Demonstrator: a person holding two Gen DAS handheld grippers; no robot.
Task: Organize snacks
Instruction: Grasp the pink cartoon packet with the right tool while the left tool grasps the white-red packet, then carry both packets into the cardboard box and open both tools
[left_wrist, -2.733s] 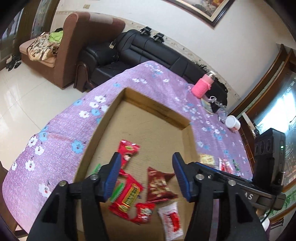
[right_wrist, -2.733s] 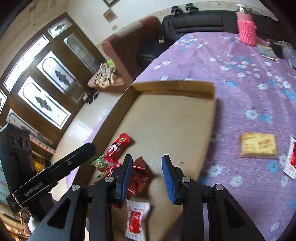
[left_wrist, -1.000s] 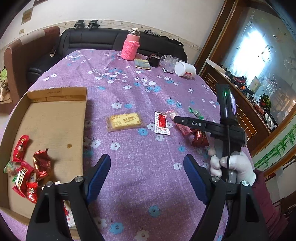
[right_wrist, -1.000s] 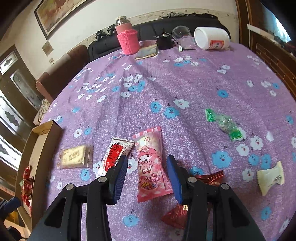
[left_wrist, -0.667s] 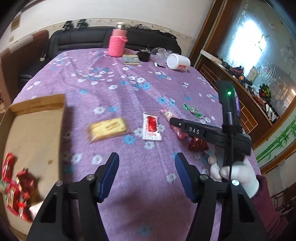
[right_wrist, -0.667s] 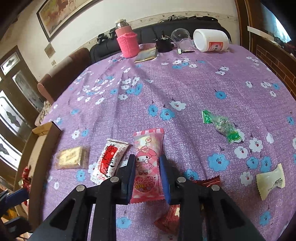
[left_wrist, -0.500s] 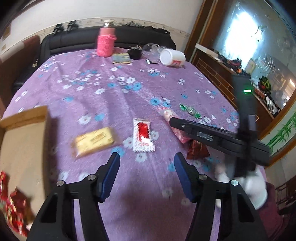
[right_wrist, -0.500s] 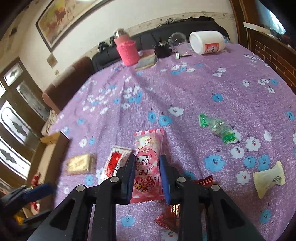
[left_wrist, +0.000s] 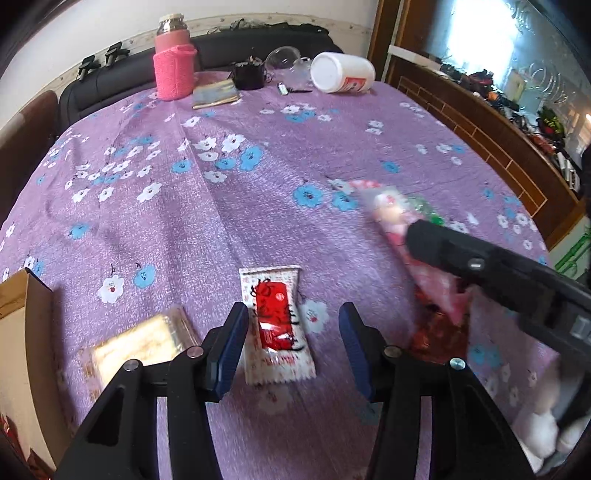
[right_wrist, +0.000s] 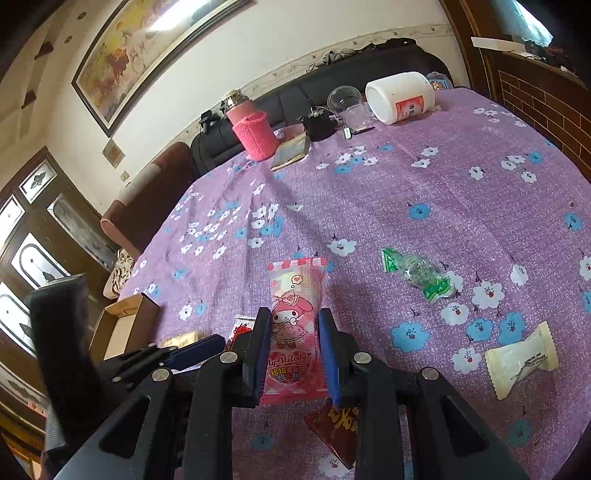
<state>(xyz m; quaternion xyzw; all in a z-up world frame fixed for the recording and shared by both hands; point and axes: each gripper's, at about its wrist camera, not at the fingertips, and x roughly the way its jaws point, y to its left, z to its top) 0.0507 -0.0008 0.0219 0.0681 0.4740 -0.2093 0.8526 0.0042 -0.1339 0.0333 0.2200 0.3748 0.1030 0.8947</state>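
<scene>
A white and red snack packet (left_wrist: 275, 321) lies on the purple flowered tablecloth (left_wrist: 229, 206). My left gripper (left_wrist: 291, 332) hangs over it with the packet between its jaws, which are closing; the blue pads stand clear of its edges. My right gripper (right_wrist: 291, 317) is shut on a pink cartoon snack packet (right_wrist: 295, 291), whose far end sticks out past the fingertips. The same pink packet (left_wrist: 391, 218) looks blurred in the left wrist view. A yellow biscuit packet (left_wrist: 144, 343) lies just left of the left gripper. The cardboard box (left_wrist: 22, 295) shows at the left edge.
Loose on the cloth are a green candy (right_wrist: 417, 273), a white candy (right_wrist: 521, 362) and a red candy (right_wrist: 336, 424). At the far edge stand a pink flask (left_wrist: 173, 70), a tipped white jar (left_wrist: 343, 74), a booklet (left_wrist: 216, 94) and small clutter. A white-gloved hand (left_wrist: 535, 432) holds the right gripper.
My left gripper has swung from the box across the table to the white and red packet, and its jaws have narrowed. My right gripper has shut on the pink packet.
</scene>
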